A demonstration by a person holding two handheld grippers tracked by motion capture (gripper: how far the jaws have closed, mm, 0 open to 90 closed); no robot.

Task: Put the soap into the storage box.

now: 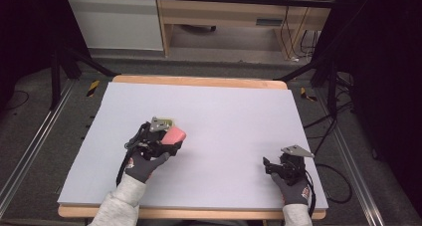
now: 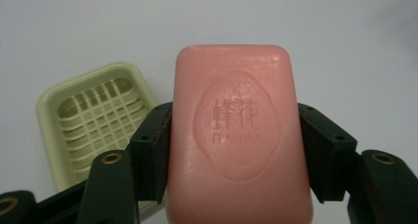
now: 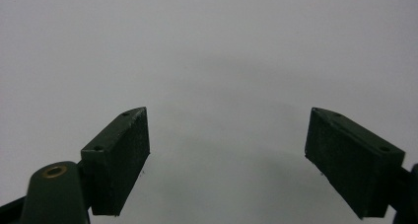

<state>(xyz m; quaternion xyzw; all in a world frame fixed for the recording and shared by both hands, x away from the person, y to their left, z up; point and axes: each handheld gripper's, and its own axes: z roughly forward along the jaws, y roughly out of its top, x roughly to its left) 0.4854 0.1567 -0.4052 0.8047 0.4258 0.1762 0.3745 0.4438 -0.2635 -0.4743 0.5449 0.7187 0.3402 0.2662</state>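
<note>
Fingers (image 2: 157, 150) of the left gripper (image 2: 235, 150) are pinched against the two long sides of the pink rectangular soap bar (image 2: 239, 135), which is held clear of the pale lilac tabletop (image 2: 345, 46) with its embossed face turned up toward the camera. Just beside the soap bar, on its left in the left gripper view, the pale green plastic soap dish with a slatted grid floor (image 2: 93, 120) is seen lying flat and empty. The step in hand is judged to be the placing of the soap bar into that dish. For this to be done well, the bar should be carried sideways until it is centred over the grid, its long axis lined up with the dish's long axis, and kept level so that one edge is not caught on the raised rim. It should be lowered until rest on the slats is felt, and the grip released only then, since the soap is likely to be slippery and the light dish could be pushed away. Well apart from the dish, near the table's right front corner, the right gripper (image 1: 279, 167) is held low with its fingers (image 3: 118, 160) spread wide around nothing; the dish could be steadied by it if needed.
</note>
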